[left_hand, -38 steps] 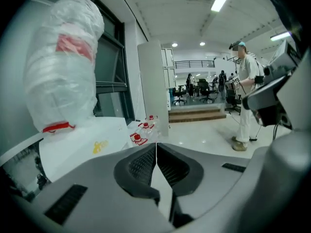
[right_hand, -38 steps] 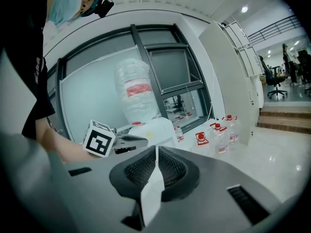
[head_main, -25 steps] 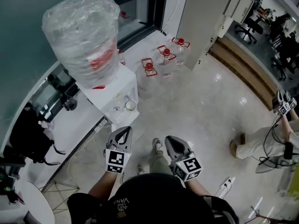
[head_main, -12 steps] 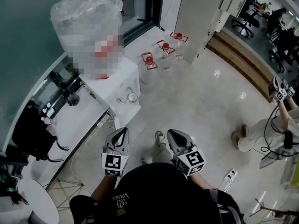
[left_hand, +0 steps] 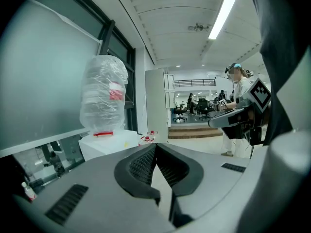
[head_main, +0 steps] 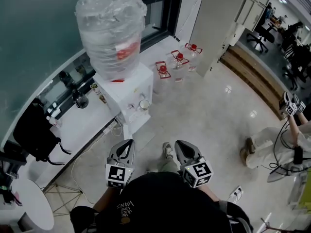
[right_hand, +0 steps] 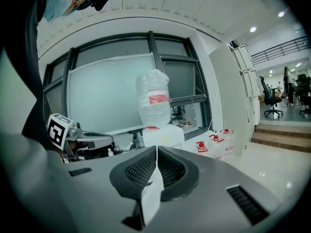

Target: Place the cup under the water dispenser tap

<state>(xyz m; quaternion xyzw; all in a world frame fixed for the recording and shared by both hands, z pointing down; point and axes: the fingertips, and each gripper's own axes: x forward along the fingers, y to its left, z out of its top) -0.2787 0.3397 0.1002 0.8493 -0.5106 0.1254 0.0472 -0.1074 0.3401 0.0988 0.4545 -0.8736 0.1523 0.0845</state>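
A white water dispenser (head_main: pixel 127 92) stands against the left counter, topped by a big bottle wrapped in clear plastic (head_main: pixel 112 32). A small white cup (head_main: pixel 144 104) sits on the ledge at the dispenser's front, below the taps. My left gripper (head_main: pixel 128 142) and right gripper (head_main: pixel 180 143) are held side by side over the floor, short of the dispenser, both shut and empty. In the left gripper view the closed left gripper (left_hand: pixel 155 147) points past the dispenser (left_hand: pixel 104 142). In the right gripper view the right gripper (right_hand: pixel 157 149) points at the dispenser (right_hand: pixel 163 135).
Several water jugs with red caps (head_main: pixel 177 62) stand on the floor behind the dispenser, by a white pillar (head_main: pixel 218 23). A black bag (head_main: pixel 31 132) lies on the left counter. A cable (head_main: pixel 85 159) trails on the floor. Another person (head_main: pixel 272 144) with grippers stands at right.
The dispenser and cup have shifted right and nearer in the head view as I moved towards them. Both grippers stay shut and side by side.
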